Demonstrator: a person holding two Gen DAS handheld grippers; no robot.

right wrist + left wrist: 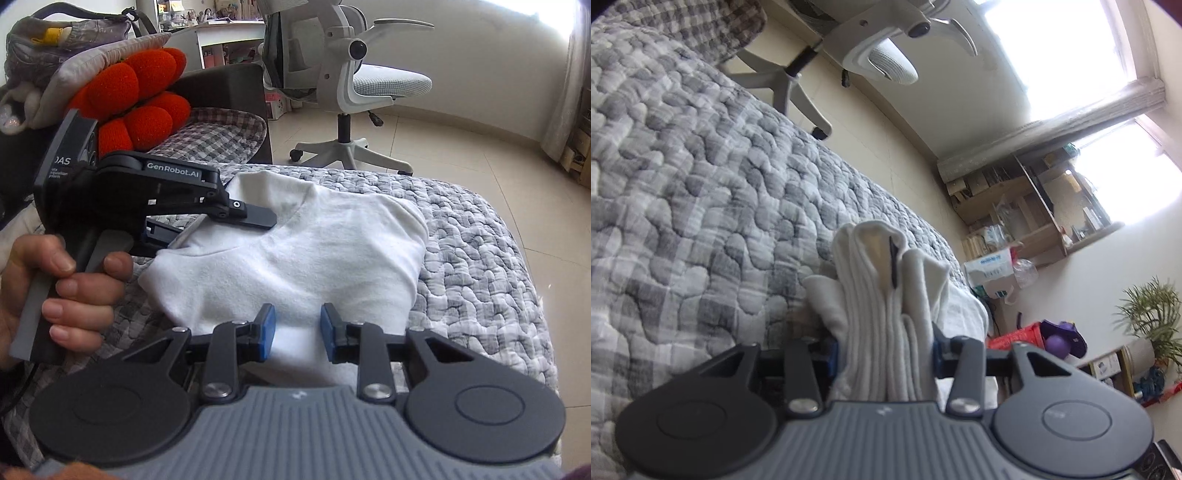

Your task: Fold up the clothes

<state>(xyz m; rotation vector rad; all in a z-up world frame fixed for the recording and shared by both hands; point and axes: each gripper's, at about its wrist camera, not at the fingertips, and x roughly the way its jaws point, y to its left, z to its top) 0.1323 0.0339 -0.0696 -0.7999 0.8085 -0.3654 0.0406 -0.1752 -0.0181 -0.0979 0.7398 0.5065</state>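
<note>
While left gripper (884,345) pinches ribbed white shirt (295,243), quilted bedspread (480,240) beneath.

White lettering "GenRobot.AI" runs along the black upper link of the left gripper (221,225), seen from the right wrist view. On the grey camera housing (62,155) at its back stand the letters "DAS", the first partly cut off, with small lines beneath too blurred to read. A white cardboard box (990,269) by the shelves bears blue print, illegible
</note>
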